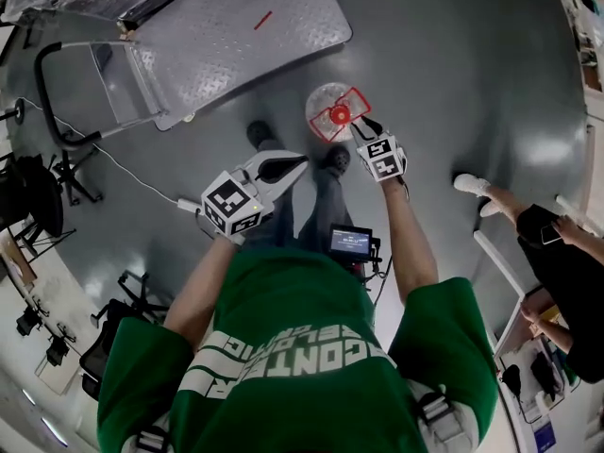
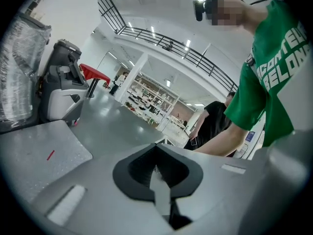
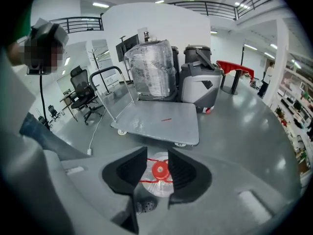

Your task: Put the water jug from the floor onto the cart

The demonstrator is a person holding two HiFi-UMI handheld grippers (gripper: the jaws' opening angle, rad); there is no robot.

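Note:
The water jug [image 1: 332,111] is clear with a red cap and red handle and stands upright on the grey floor, just off the front right corner of the flat grey cart [image 1: 236,36]. My right gripper [image 1: 361,125] hangs right beside and above the jug, pointing steeply down. In the right gripper view the jug's cap [image 3: 159,170] shows between the open jaws of the right gripper [image 3: 157,168], and the pads do not touch it. My left gripper [image 1: 300,162] is shut and empty, to the left of the jug over the person's shoes. The left gripper [image 2: 156,148] looks across the floor, with the cart [image 2: 39,155] at its left.
The cart's black push handle [image 1: 57,92] rises at its left end. A plastic-wrapped drum [image 3: 150,75] and a grey floor machine [image 3: 198,87] stand behind the cart. A cable [image 1: 132,173] lies on the floor at left near office chairs [image 1: 38,196]. A bystander [image 1: 557,253] stands at right.

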